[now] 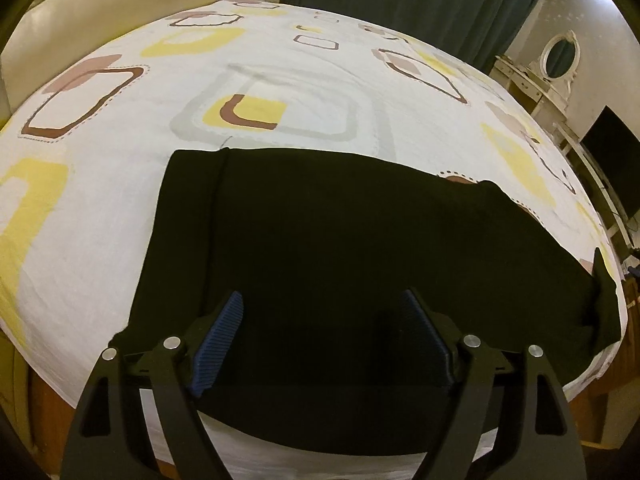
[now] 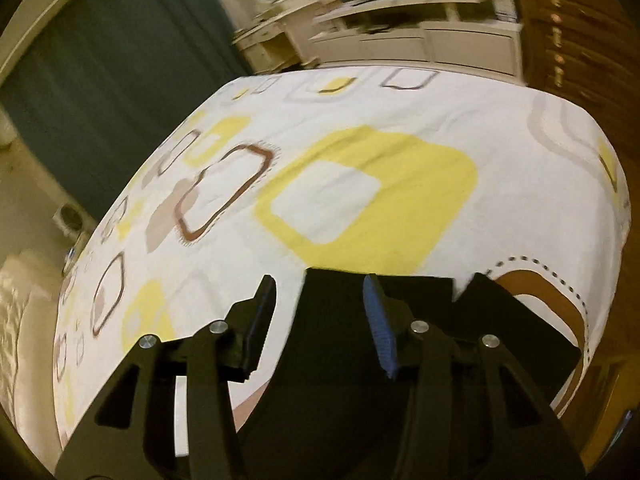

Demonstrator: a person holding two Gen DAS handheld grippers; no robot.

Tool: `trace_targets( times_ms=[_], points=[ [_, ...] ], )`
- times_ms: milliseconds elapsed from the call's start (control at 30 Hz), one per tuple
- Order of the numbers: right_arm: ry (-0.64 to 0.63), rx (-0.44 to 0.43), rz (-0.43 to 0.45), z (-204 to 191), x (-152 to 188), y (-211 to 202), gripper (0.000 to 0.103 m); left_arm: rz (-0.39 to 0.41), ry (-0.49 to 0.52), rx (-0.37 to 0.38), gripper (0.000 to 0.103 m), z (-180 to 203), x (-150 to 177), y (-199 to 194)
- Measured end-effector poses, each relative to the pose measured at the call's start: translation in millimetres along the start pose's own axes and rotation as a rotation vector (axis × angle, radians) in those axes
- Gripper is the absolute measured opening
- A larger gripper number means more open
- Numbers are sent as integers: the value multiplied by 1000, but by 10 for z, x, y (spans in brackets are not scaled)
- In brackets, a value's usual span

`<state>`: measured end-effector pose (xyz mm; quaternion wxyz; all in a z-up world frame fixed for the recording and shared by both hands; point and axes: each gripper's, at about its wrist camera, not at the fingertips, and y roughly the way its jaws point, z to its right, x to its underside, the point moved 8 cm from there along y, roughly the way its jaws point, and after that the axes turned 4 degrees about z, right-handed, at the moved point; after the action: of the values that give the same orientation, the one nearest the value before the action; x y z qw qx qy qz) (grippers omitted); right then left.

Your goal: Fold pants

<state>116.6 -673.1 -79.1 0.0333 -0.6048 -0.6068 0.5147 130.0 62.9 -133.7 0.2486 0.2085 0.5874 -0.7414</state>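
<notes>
Pants (image 1: 340, 260): black, matte, laid flat on the bed (image 1: 280, 80) near its front edge, just ahead of both tools. The cloth reads as a broad dark panel with one raised lengthwise seam or fold line near its left side; its far edge is straight on the left and dips at the right. In the right wrist view the pants end in a squared edge with a small notch.

My left gripper (image 1: 322, 312) hovers over the near part of the cloth, jaws spread wide and holding nothing. My right gripper (image 2: 320, 304) sits at the other end, jaws also spread and empty, with one ribbed blue pad over the black fabric and the other over the sheet.

Procedure, as I judge it: lower each tool to an edge, pinch through all layers, lift both ends level, then carry them across so the edges meet squarely.

The bed sheet is white woven cotton printed with yellow, brown and grey rounded squares, lightly creased. That surface should let the cloth slide, so avoid dragging.
</notes>
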Motion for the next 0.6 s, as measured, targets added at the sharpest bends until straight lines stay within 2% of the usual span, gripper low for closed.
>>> trace_targets(
  times_ms=[67,200,267,433,600],
  points=[
    [2,-19,-55,22,44,53,45,1,11,6,81,25,-11,0],
    [-127,28,-103,-185,147,195,45,3,-1,8,81,31,-31,17],
    [-153,49,-127,-291,195,330,45,-4,-11,7,81,29,-16,35],
    [-190,160,-177,-507,294,748,45,-4,18,-6,82,38,10,34],
    [-180,280,-212,-495,349,998,45,-8,21,-3,83,37,25,56]
  ],
)
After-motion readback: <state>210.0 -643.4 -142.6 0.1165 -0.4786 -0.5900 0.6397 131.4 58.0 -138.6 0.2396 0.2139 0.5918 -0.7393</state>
